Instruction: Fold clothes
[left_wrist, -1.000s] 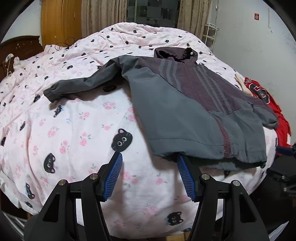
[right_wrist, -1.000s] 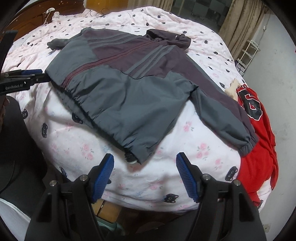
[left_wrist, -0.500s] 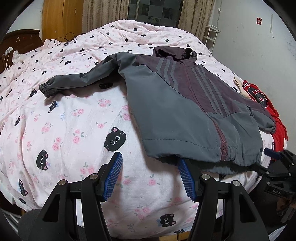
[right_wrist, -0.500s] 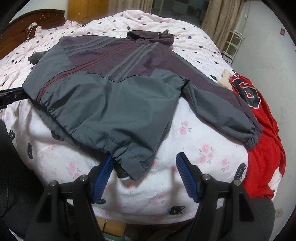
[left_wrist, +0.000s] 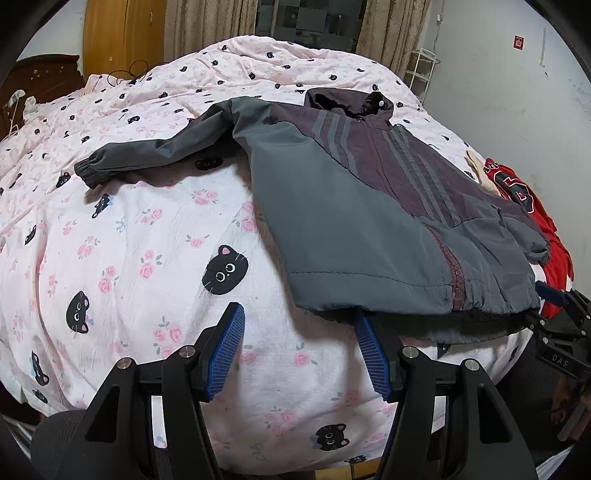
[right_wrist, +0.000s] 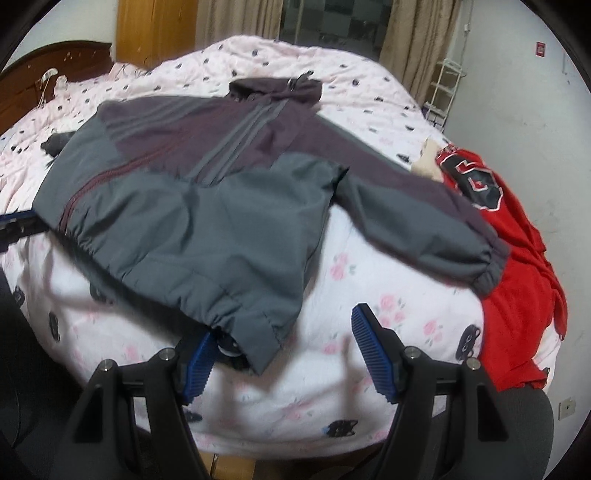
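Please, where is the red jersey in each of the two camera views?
Left wrist view: red jersey at the right edge, behind the grey jacket.
Right wrist view: red jersey at the right, beside the jacket's sleeve cuff.
Shared landmark: jacket hood.

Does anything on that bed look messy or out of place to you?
The grey and maroon hooded jacket lies skewed, its hem hanging off the edge of the pink cat-print quilt. A crumpled red jersey sits bunched beside one sleeve.
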